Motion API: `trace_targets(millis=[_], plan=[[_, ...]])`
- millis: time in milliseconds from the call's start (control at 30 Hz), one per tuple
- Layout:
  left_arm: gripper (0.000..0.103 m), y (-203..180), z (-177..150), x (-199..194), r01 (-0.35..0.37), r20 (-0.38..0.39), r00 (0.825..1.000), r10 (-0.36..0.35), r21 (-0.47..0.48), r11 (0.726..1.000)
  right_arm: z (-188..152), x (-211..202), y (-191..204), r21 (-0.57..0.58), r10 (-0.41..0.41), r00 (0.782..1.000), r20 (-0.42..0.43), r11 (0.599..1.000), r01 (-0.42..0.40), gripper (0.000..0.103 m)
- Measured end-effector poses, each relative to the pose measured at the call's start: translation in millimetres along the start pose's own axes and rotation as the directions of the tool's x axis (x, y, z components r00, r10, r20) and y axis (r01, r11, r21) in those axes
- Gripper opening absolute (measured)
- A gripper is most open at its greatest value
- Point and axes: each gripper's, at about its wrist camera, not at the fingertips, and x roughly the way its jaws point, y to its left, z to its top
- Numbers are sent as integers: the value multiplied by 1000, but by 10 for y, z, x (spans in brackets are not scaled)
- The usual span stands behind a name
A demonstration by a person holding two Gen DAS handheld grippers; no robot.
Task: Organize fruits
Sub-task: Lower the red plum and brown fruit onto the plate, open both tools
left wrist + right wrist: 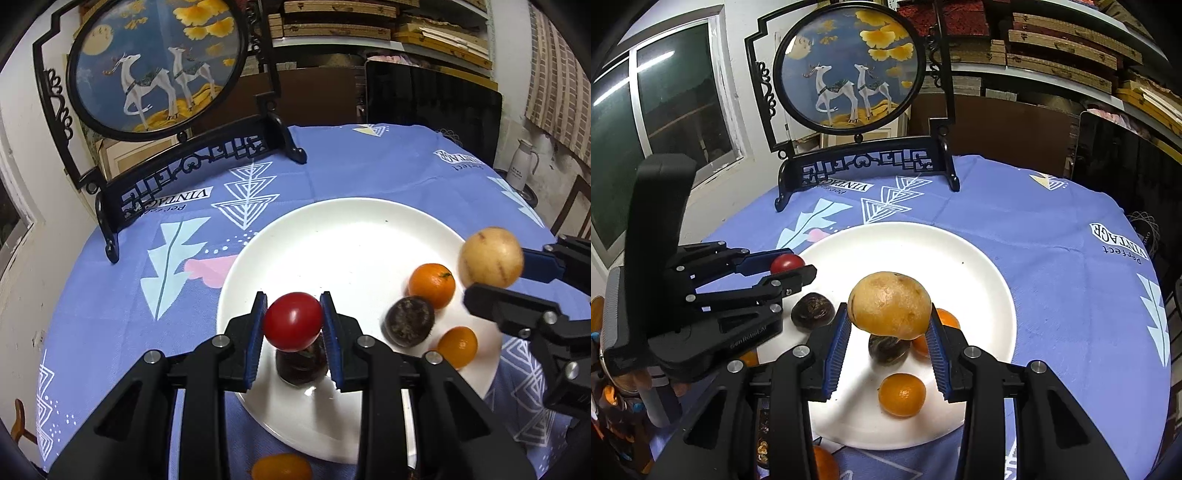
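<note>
- My left gripper [293,323] has its fingers closed on a red tomato [293,321]; the blue pads press it from both sides and it hangs above the near part of the white plate [332,236].
- Directly under the tomato, a dark round fruit [301,363] lies on the plate, partly hidden by the tomato.
- My right gripper [890,317] has its fingers closed on a yellow-brown round fruit [889,304], also held above the plate.
- In the left wrist view this yellow-brown fruit is over the right rim of the plate, and the right gripper comes in from the right edge.
- On the plate lie a second dark fruit [409,320], an orange [431,285] touching it behind, and a smaller orange fruit [458,346] just beside it, nearer to me.
- In the right wrist view the small orange fruit is between my right fingers, near the front rim of the plate.
- One more orange fruit [280,468] lies on the blue patterned cloth [110,302] of the counter, in front of the plate and outside it.
- At the far left of the counter stands a black framed round picture with two white deer [155,66], well apart from the plate.
- Both grippers are near each other, left one over the left side of the plate, right one over the right side.
</note>
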Motion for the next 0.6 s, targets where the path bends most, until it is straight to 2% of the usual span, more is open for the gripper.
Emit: trace_targets(millis=[600], plan=[[28, -44, 53, 269, -11, -43, 999, 12, 16, 1000, 200, 414, -57, 34, -9, 999, -46, 999, 11, 41]])
